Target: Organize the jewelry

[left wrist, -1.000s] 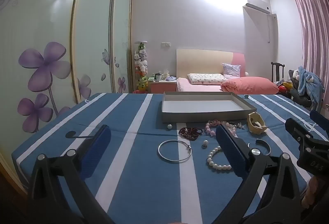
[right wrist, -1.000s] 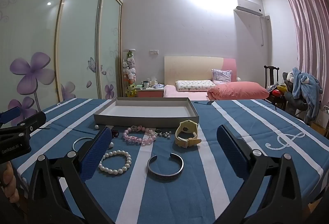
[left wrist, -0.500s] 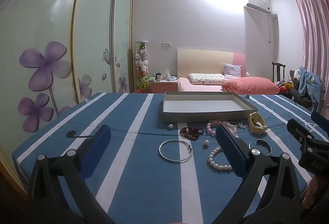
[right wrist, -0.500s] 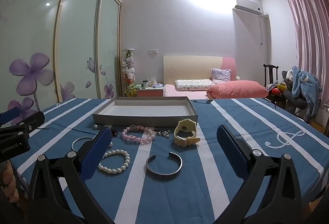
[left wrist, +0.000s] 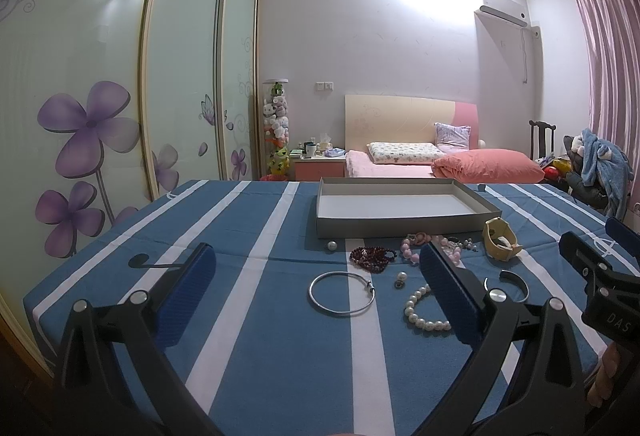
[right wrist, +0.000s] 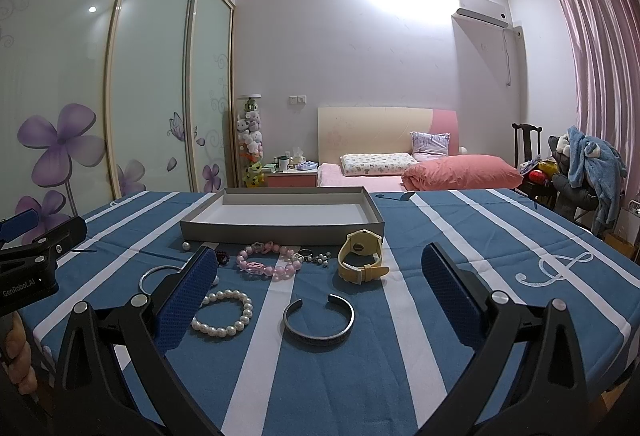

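- Striped tablecloth (right wrist: 440,276); the tray (right wrist: 280,226), frame centre, sits empty.
- Pearl bracelet (right wrist: 222,312), cuff (right wrist: 319,318), watch (right wrist: 362,256) remain outside.
- Left gripper (left wrist: 316,288) and right gripper (right wrist: 316,288) gape, holding nothing.

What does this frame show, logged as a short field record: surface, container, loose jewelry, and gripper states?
surface: blue striped tablecloth
container: grey tray, nothing visible inside
in front of tray: pink bead bracelet, yellow watch, pearl bracelet, open metal cuff, thin silver bangle, dark red bead bracelet
left hand-held gripper: open, holding nothing
right hand-held gripper: open, holding nothing
progress: no jewelry in tray yet
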The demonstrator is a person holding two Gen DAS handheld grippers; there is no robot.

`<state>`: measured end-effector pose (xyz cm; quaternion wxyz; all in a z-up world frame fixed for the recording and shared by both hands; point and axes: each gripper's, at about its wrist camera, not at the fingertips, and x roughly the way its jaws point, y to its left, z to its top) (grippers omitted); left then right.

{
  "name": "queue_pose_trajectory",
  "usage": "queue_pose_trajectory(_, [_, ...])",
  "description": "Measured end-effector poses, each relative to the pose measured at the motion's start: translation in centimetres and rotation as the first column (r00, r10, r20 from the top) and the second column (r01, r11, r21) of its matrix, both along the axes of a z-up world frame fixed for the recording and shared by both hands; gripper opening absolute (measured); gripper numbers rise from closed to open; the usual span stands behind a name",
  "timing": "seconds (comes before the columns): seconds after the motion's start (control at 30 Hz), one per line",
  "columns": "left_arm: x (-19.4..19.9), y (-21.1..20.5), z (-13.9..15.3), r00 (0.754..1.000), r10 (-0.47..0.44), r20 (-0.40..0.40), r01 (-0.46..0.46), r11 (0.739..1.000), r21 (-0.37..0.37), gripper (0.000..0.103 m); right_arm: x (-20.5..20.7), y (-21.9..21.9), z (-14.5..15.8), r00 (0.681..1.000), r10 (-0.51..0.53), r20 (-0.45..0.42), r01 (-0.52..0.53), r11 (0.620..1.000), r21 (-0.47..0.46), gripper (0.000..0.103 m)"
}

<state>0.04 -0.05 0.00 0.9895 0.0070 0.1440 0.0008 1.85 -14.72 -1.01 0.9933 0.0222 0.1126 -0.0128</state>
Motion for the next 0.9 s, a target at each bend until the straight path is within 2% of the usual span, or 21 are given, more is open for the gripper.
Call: queue_pose_trajectory(0.9, [0.02, 0.0, -0.01, 1.0, 0.0, -0.001, 0.0, 1.0, 0.001, 0.099, -0.03, 0.01, -0.11, 1.0, 0.002, -0.001, -0.002, 1.0, 0.0, 0.101])
